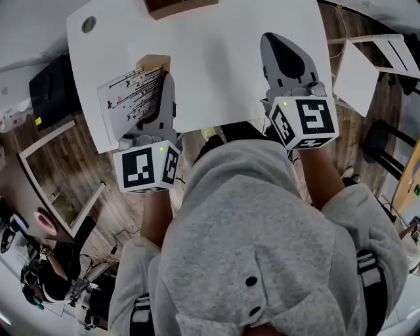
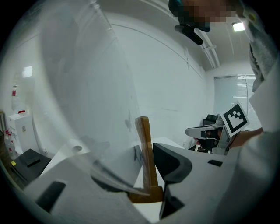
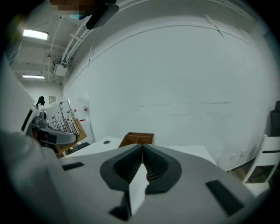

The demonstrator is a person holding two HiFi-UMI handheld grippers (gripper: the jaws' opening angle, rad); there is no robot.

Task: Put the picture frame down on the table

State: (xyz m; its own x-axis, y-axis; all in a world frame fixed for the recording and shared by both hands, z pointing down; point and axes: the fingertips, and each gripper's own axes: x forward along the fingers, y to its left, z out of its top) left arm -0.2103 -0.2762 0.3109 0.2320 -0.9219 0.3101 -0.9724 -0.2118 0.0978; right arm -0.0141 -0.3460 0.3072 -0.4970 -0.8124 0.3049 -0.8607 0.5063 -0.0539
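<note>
The picture frame (image 1: pixel 128 98) is a white print with thin black stems in a light wooden border. It hangs tilted over the front left edge of the white table (image 1: pixel 216 65). My left gripper (image 1: pixel 163 92) is shut on its right side. In the left gripper view the wooden border (image 2: pixel 145 148) stands upright between the two pads, with the glass spreading to the left. My right gripper (image 1: pixel 282 49) hovers over the table's right part, shut and holding nothing. Its ribbed pads (image 3: pixel 151 164) meet tip to tip. The frame (image 3: pixel 61 116) also shows at the far left of the right gripper view.
A brown wooden box (image 1: pixel 177 6) sits at the table's far edge, also visible as the box (image 3: pixel 138 138) ahead of my right gripper. A round cable hole (image 1: pixel 88 25) marks the far left corner. A white chair (image 1: pixel 387 56) stands right of the table. Wooden frames (image 1: pixel 59 177) lie on the floor at left.
</note>
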